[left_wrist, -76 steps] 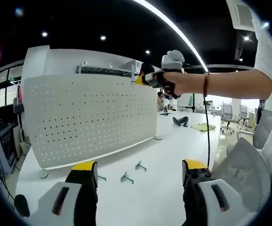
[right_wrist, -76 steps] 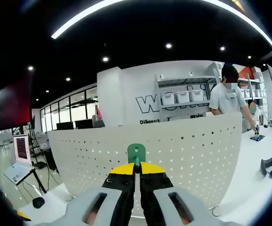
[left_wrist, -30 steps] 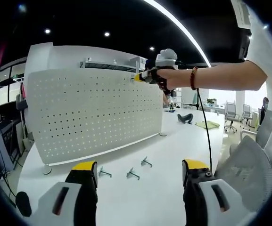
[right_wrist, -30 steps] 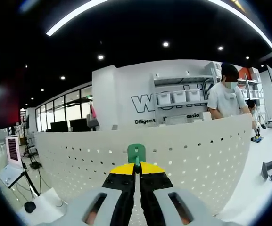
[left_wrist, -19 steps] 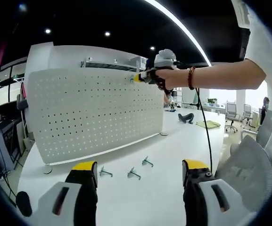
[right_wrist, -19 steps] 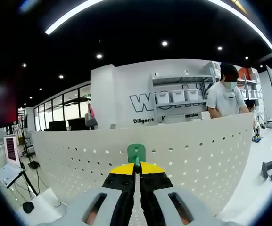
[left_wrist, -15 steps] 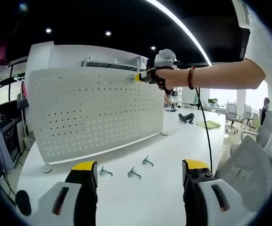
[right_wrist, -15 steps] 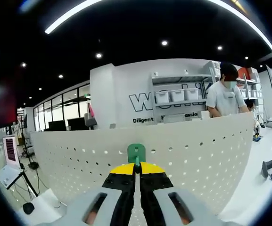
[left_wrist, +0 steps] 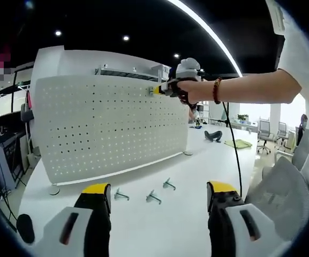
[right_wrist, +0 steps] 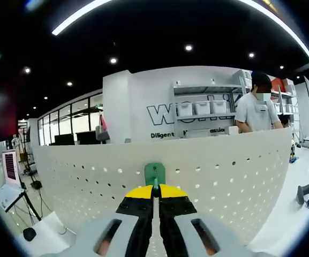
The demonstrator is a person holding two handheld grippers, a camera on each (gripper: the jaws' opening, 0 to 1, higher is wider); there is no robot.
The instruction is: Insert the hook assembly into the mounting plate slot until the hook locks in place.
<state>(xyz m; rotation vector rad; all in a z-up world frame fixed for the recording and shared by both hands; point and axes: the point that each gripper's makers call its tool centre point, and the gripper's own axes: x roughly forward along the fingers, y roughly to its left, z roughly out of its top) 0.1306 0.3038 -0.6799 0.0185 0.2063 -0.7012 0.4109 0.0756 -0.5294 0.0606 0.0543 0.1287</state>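
A green hook [right_wrist: 155,174] is clamped between the closed jaws of the right gripper [right_wrist: 155,188] at frame centre, against the white pegboard [right_wrist: 224,166]; the left gripper [left_wrist: 157,195] is held wide apart above the table [left_wrist: 186,176], where three spare hooks [left_wrist: 153,197] are seen

the pegboard [left_wrist: 108,128] looks like matt white painted sheet metal, smooth between its holes. the tabletop [left_wrist: 191,176] is smooth white with a slight sheen. three small hooks [left_wrist: 154,197] lying on it look like dull grey metal. the green hook plate [right_wrist: 155,173] looks like matt plastic.
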